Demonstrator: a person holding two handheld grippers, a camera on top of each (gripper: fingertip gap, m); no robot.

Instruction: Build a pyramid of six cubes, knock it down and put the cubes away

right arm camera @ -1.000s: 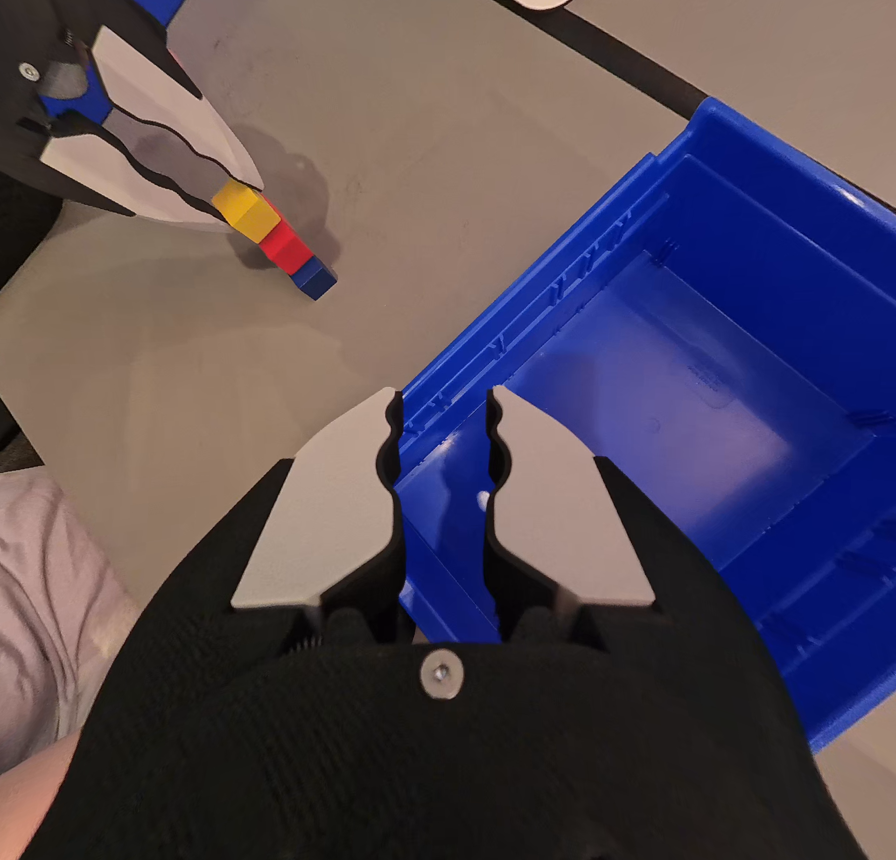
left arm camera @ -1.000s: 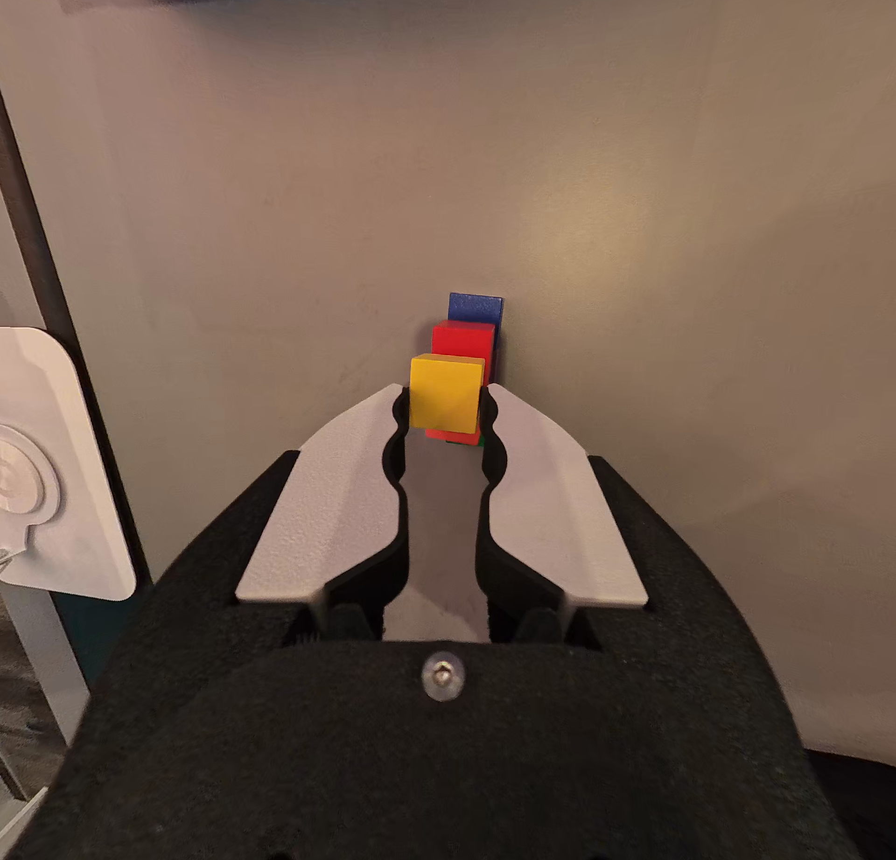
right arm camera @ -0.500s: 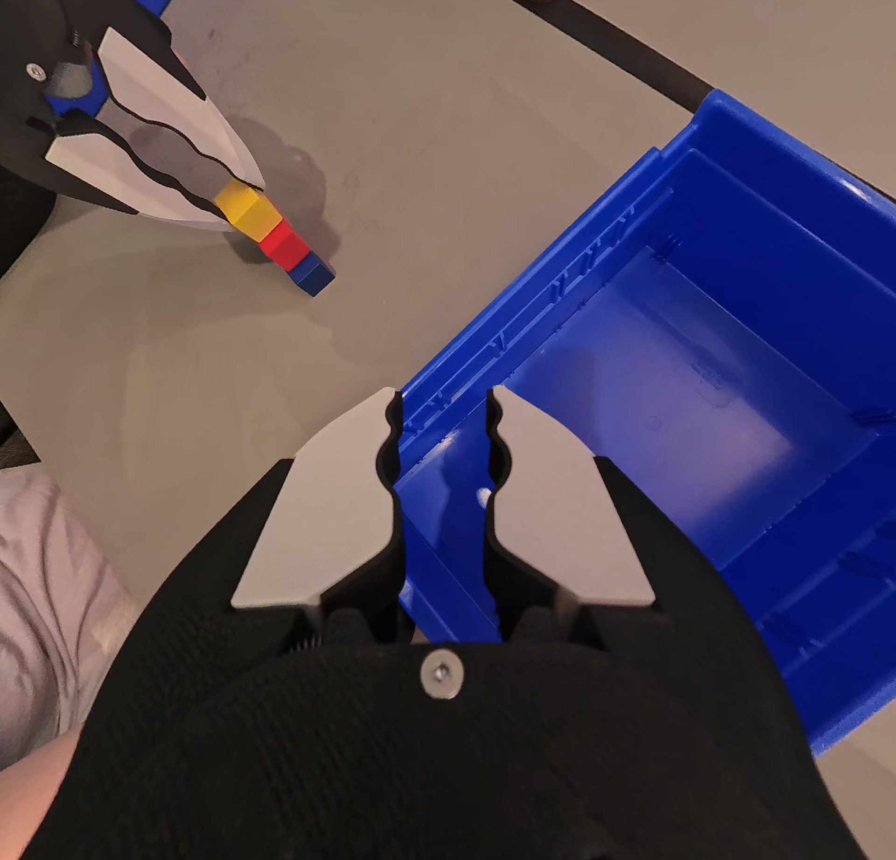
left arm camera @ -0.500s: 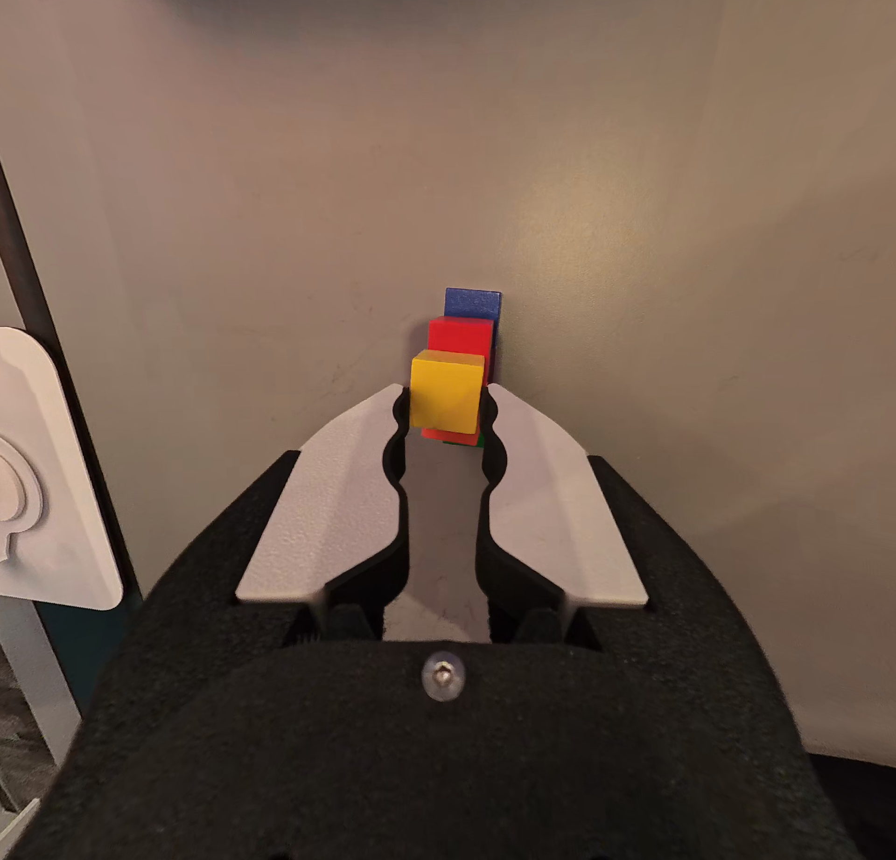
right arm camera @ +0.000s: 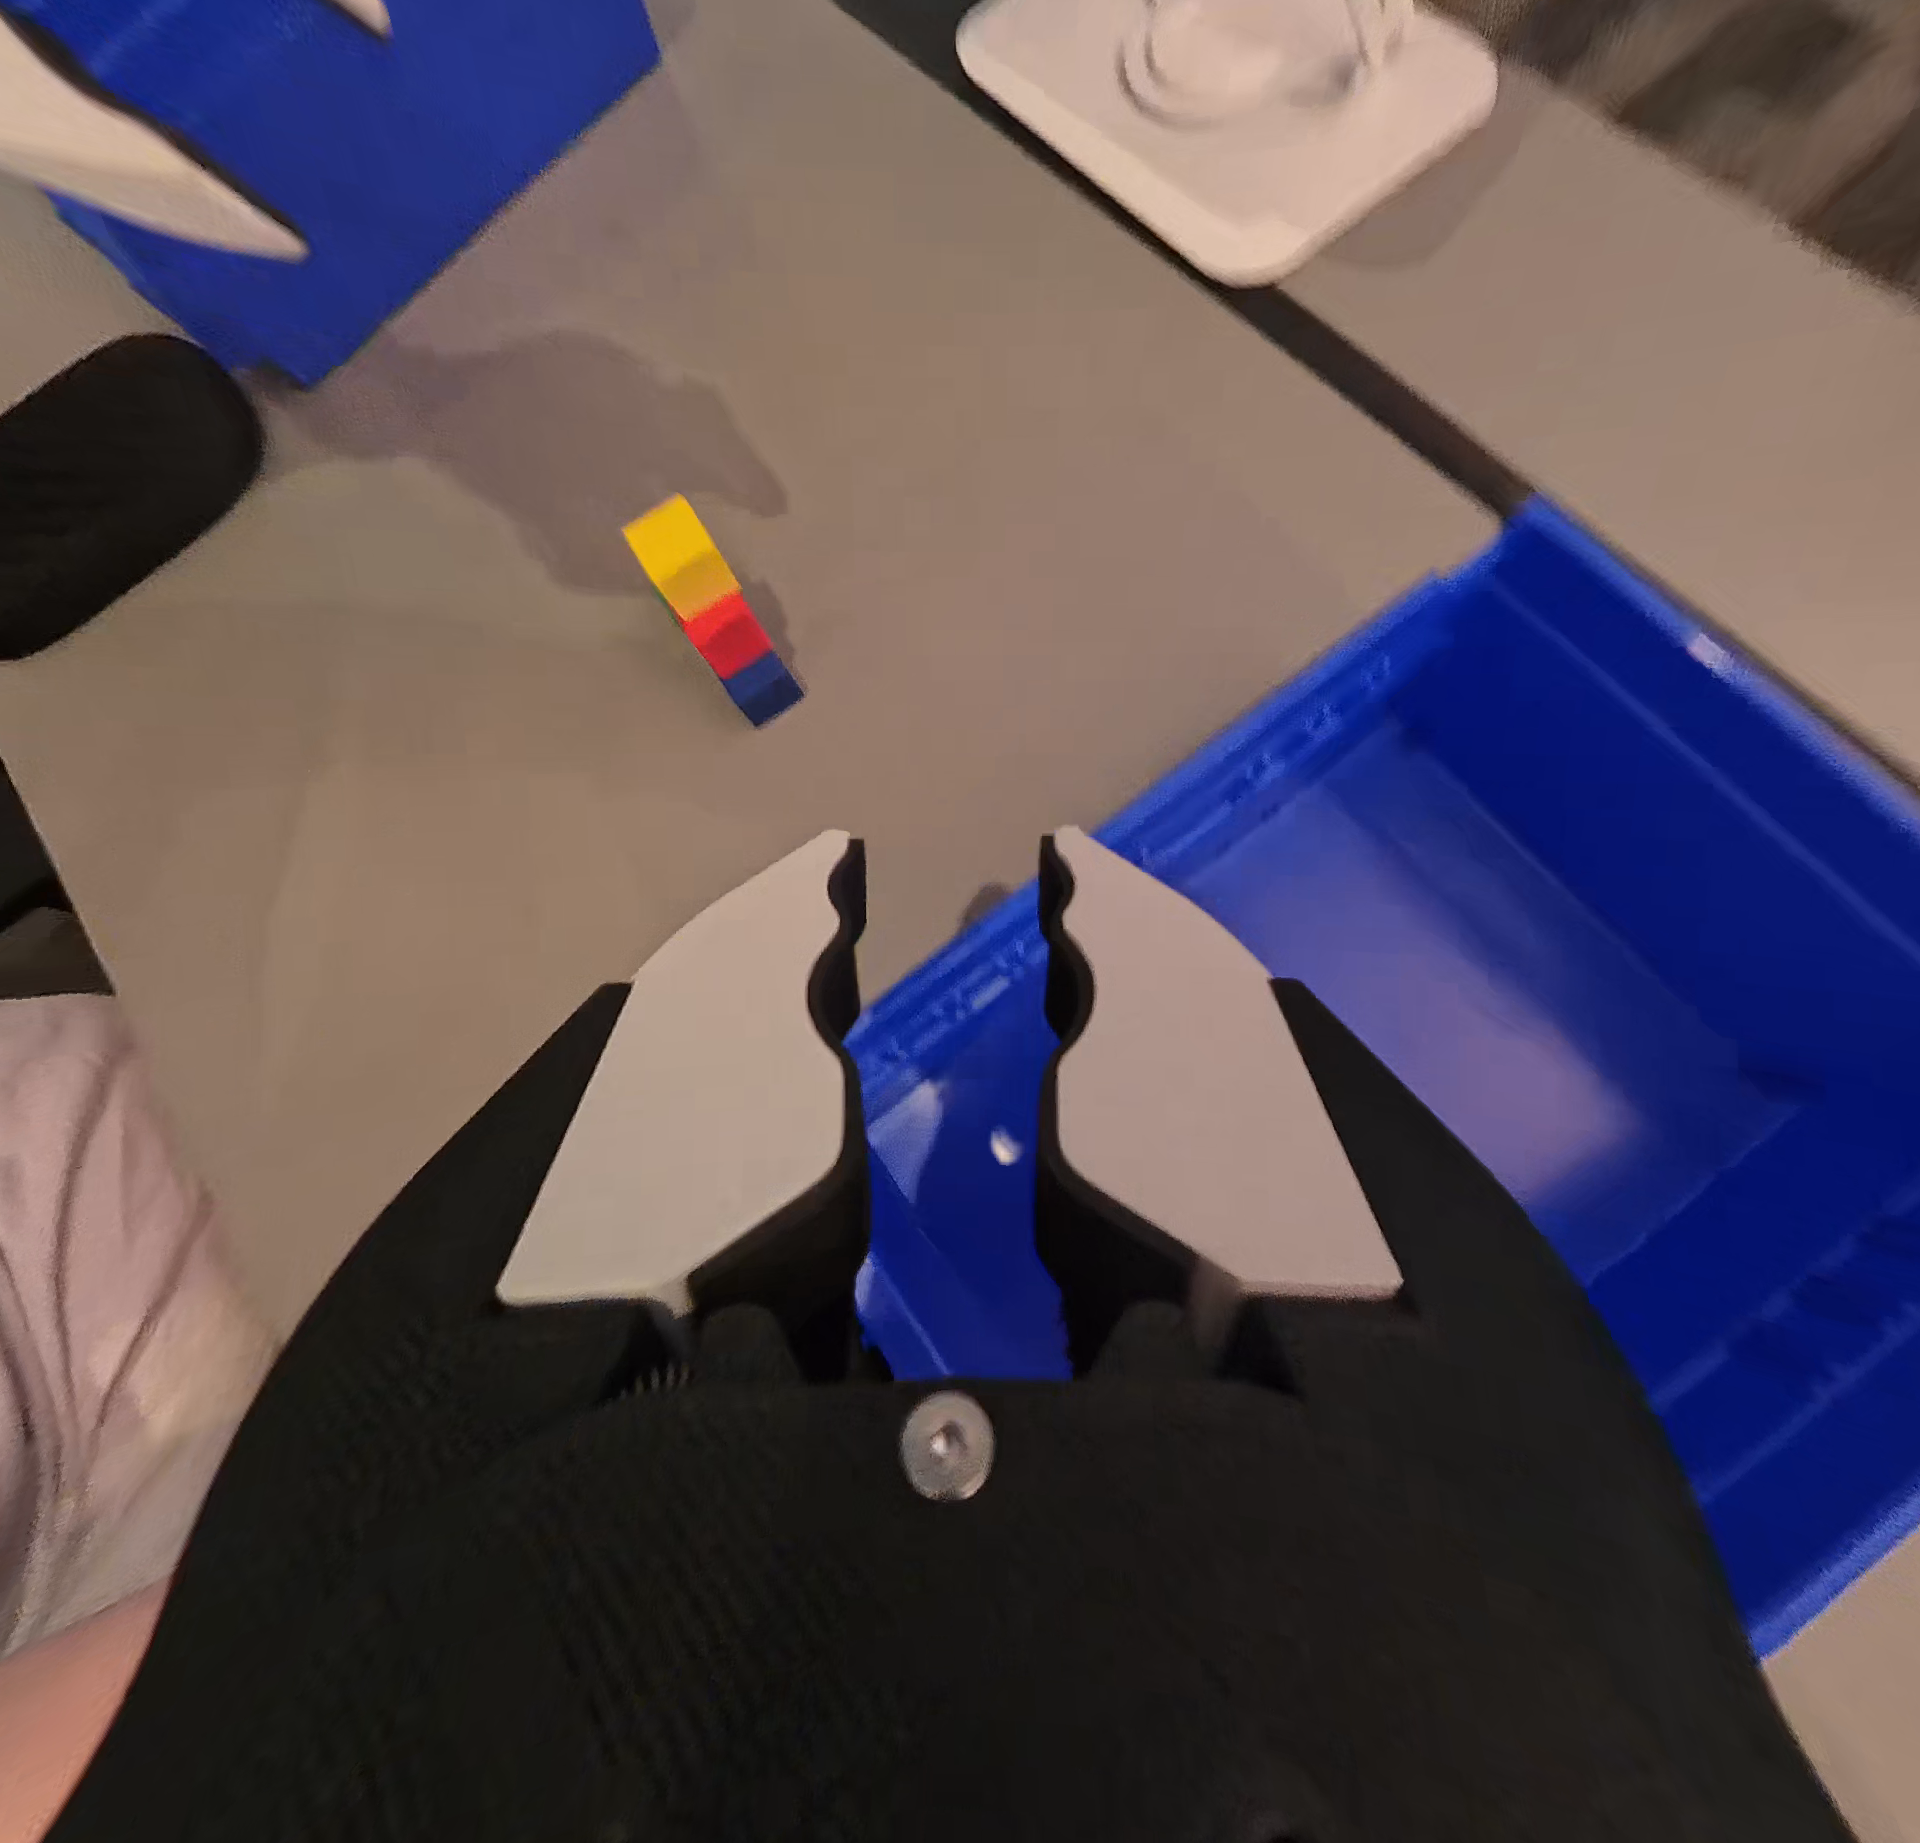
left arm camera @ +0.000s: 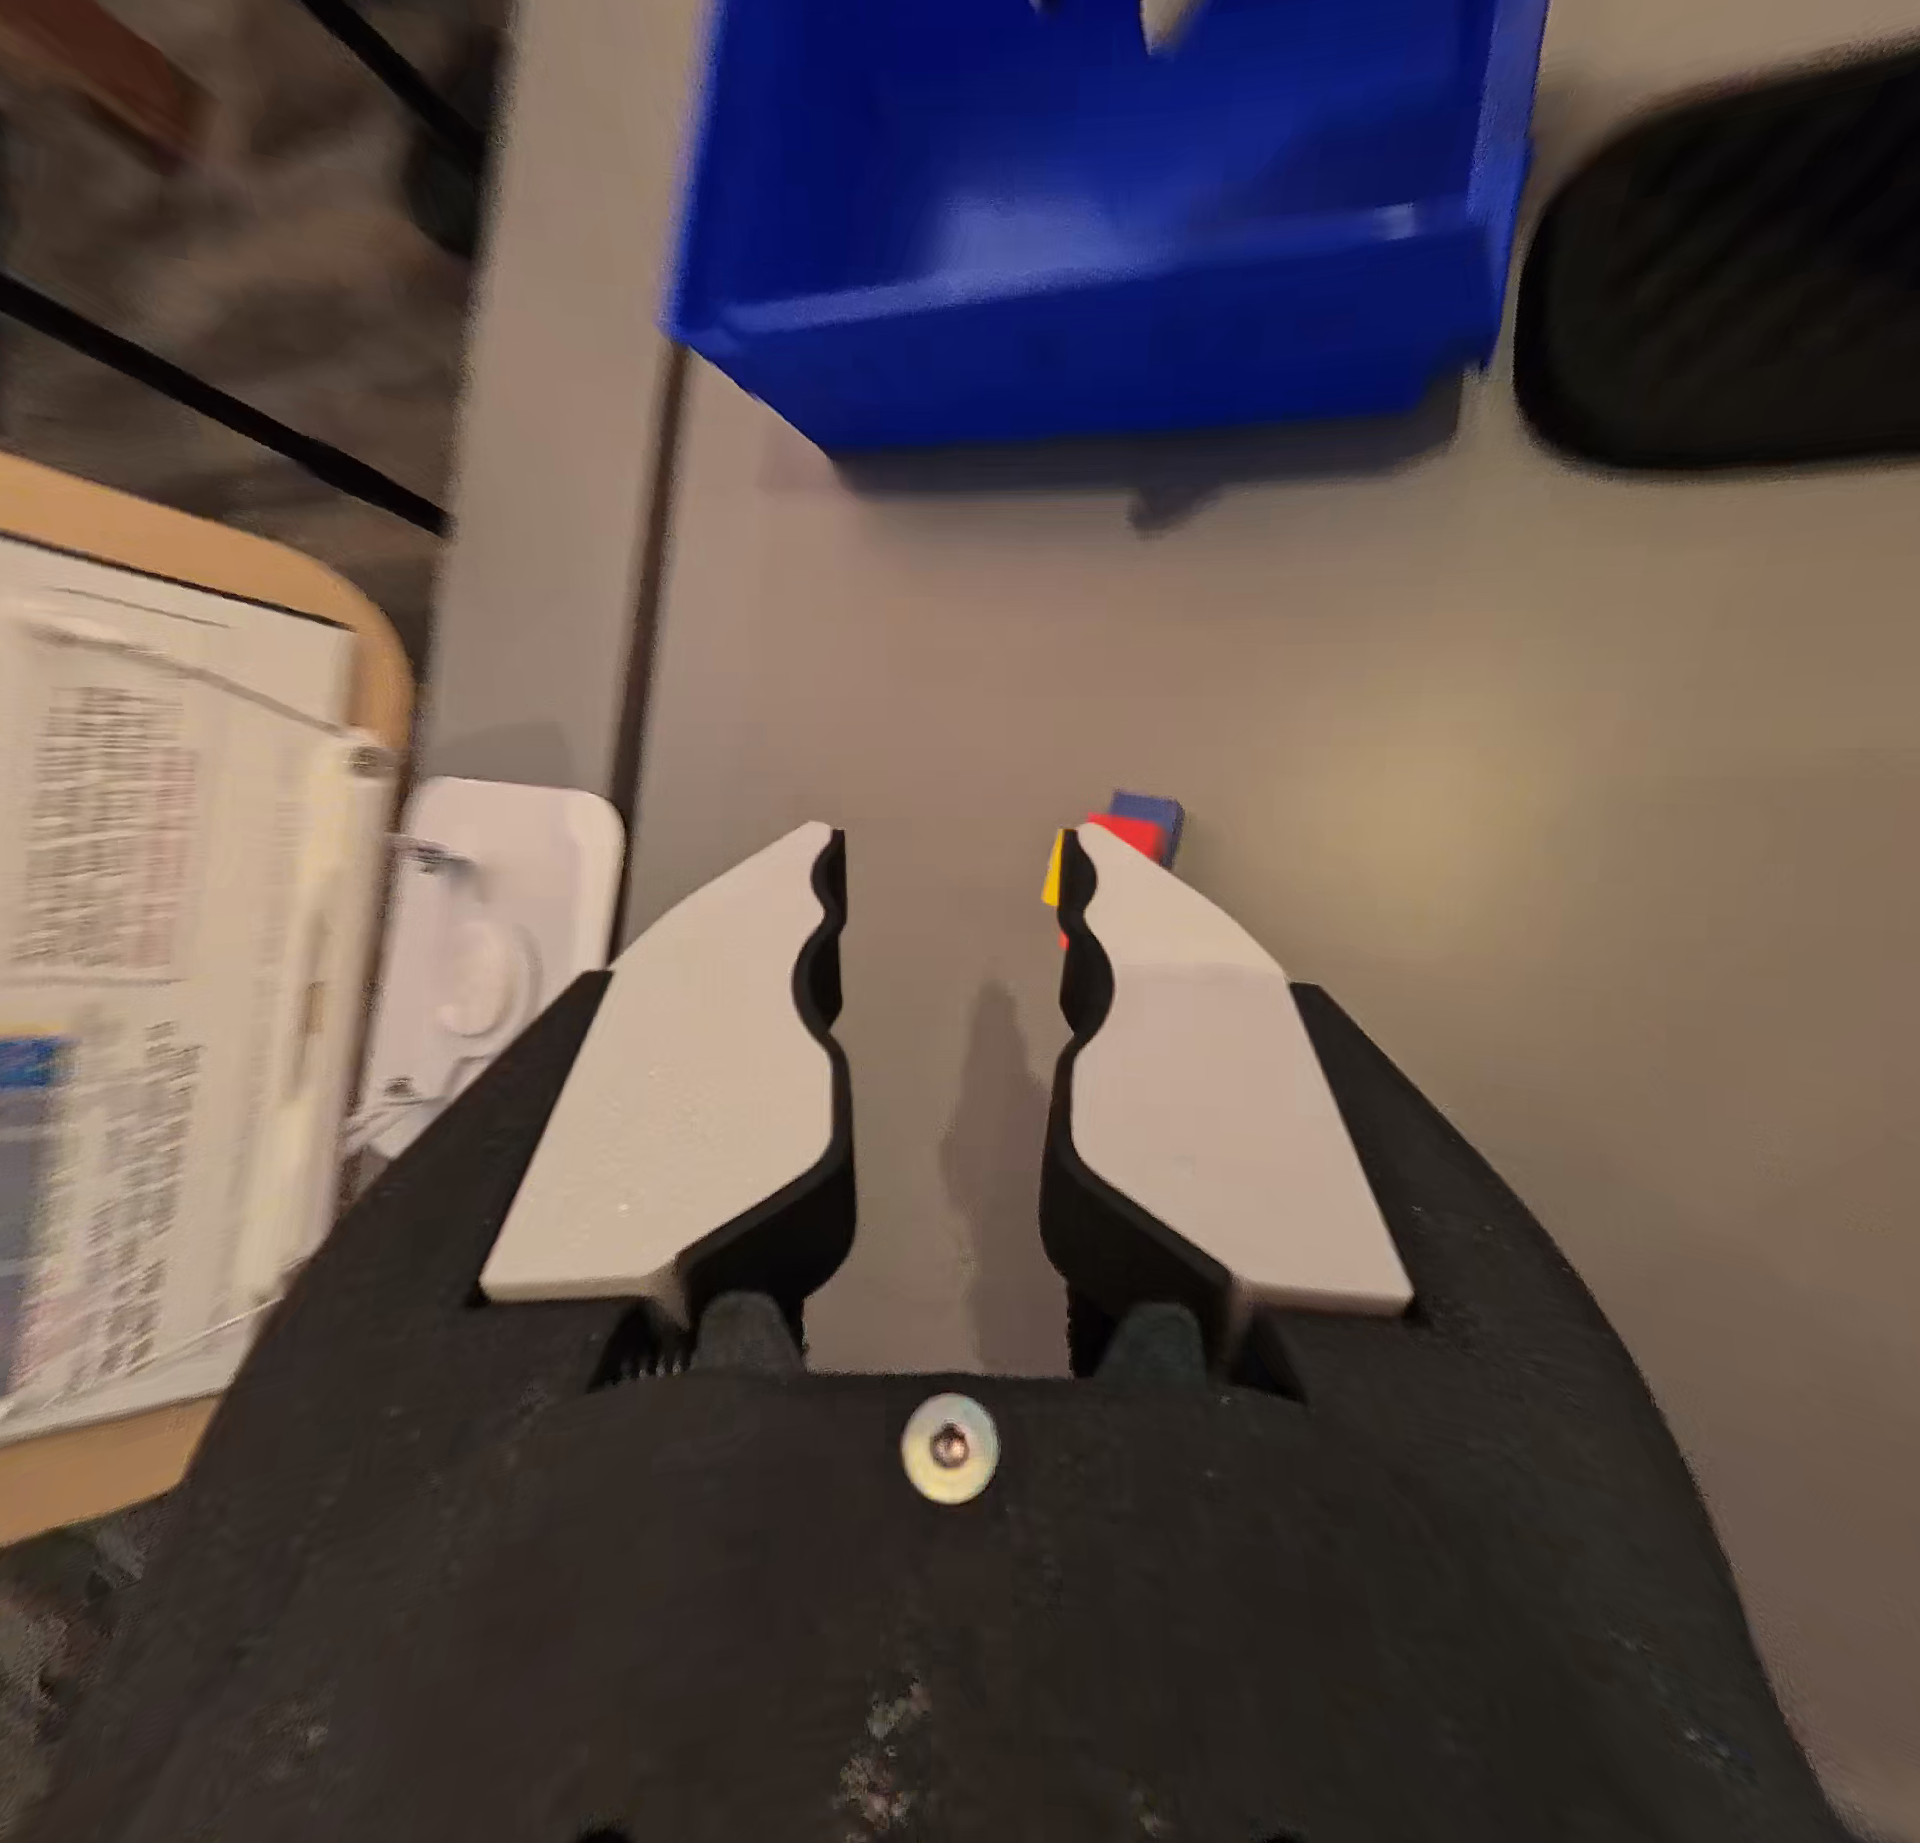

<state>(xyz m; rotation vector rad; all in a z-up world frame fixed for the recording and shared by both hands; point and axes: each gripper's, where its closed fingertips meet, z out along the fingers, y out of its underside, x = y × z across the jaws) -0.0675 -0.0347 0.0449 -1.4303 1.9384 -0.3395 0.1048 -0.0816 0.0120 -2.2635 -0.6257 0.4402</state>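
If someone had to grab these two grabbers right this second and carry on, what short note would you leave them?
Left gripper: open, holding nothing, just beside the cube stack.
Right gripper: open, empty, above the near rim of a blue bin.
Cubes: a stack stands on the grey table, yellow cube on top, red cube below, blue cube at the bottom; a sliver of green shows behind. The others are hidden.
Second blue bin stands across the table.
Done: the pyramid looks built.
Left: knock it down, then put the cubes away, presumably in a bin.
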